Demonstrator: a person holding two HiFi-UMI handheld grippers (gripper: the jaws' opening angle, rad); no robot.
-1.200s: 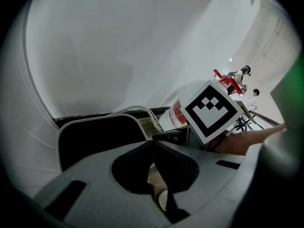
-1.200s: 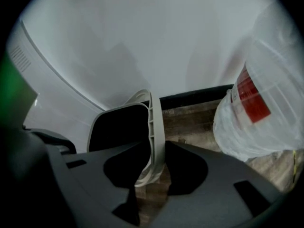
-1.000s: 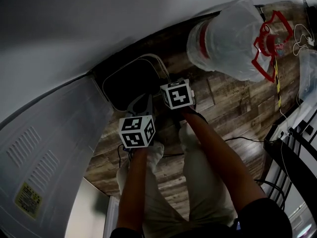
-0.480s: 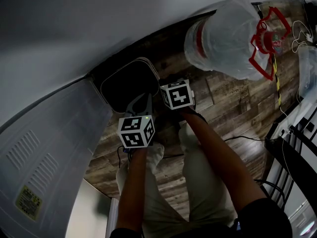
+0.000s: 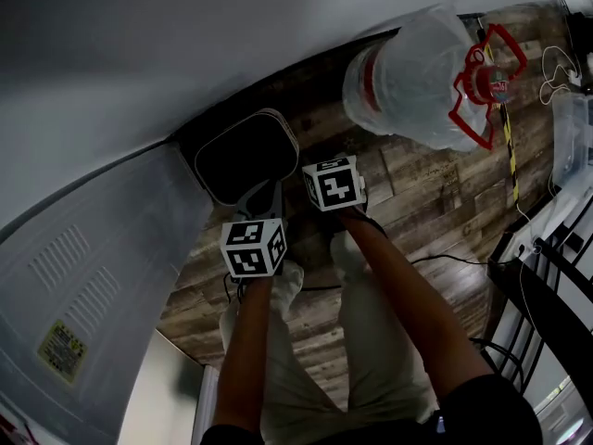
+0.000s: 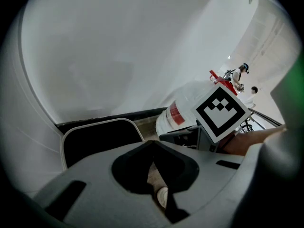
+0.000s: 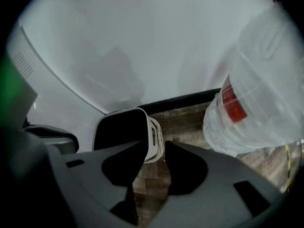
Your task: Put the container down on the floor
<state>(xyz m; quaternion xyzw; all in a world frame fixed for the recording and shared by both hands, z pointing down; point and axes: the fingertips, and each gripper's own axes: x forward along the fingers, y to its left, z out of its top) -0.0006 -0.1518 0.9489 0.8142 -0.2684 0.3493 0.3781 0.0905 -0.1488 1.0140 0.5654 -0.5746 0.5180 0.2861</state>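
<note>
The container (image 5: 243, 156) is a white bin with a dark inside, tilted low over the wooden floor (image 5: 435, 193) close to the wall. My right gripper (image 5: 301, 167) is at its right side. In the right gripper view the bin's white wall (image 7: 154, 141) sits between the two jaws, so the right gripper (image 7: 154, 146) is shut on the container (image 7: 121, 129). My left gripper (image 5: 264, 193) hangs at the bin's near edge. In the left gripper view its jaws (image 6: 152, 146) meet with nothing between them, and the container (image 6: 95, 144) lies just beyond on the left.
A big clear water jug (image 5: 408, 82) with a red band lies on the floor to the right, with a red frame (image 5: 482, 72) at its far end. A white appliance (image 5: 83, 276) stands at the left, a black rack (image 5: 547, 276) at the right. The person's legs are below the grippers.
The container has turned and tipped a little in the right gripper's hold, its far rim drawing in. Both grippers stay almost where they were.
</note>
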